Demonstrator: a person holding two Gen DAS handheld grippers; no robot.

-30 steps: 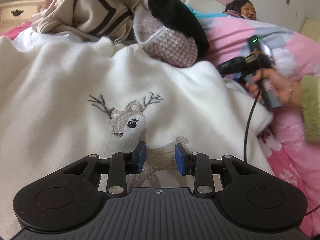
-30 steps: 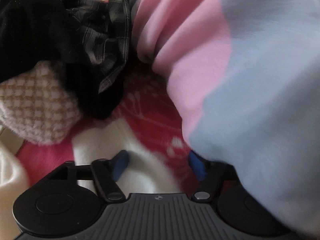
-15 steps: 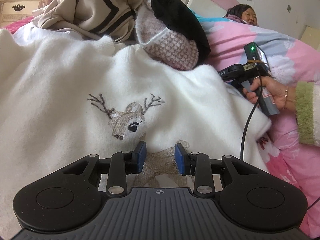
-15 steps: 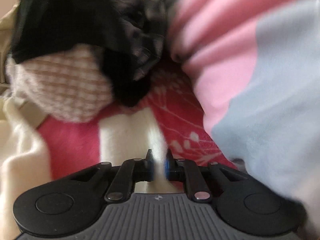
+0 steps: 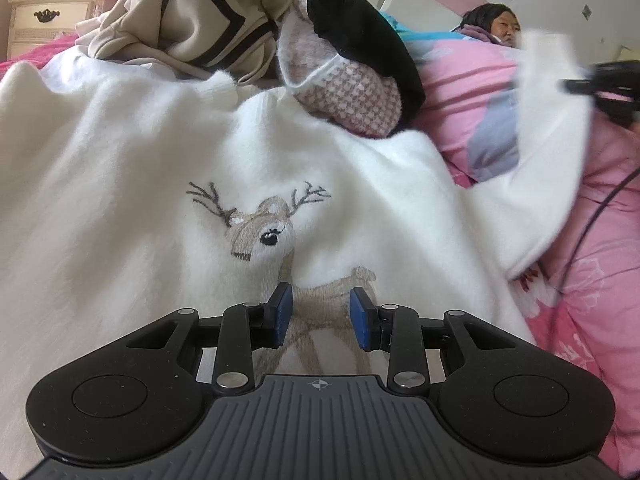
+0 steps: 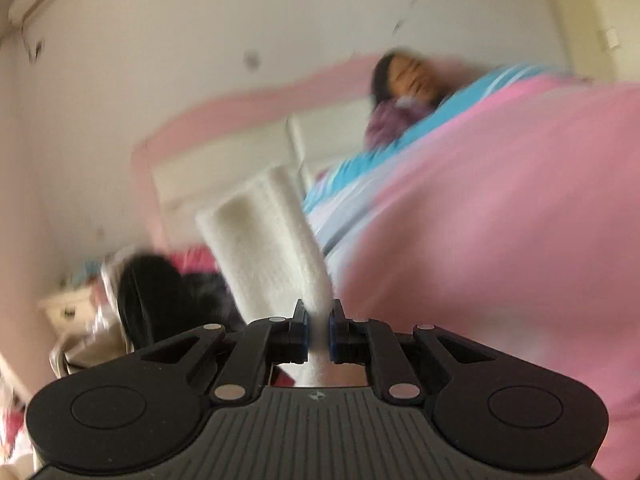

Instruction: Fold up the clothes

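Sweater (image 5: 168, 184), white and fuzzy with a deer on the front, lies spread on the bed (image 5: 592, 320), next to a pile of other clothes (image 5: 248, 28). Your right tongs (image 6: 318, 330) are clamped on the sleeve (image 6: 272, 252), which stands up high over the pink blanket (image 6: 500, 240). Your left tongs (image 5: 321, 318) sit partly apart just over the deer, with nothing pinched that I can see. It looks soft, light and floppy, so it will sag and bend wherever you lift it. I think the cuff is a good place to hold. Lay the sleeve across the chest, and keep the body flat with your left tongs.
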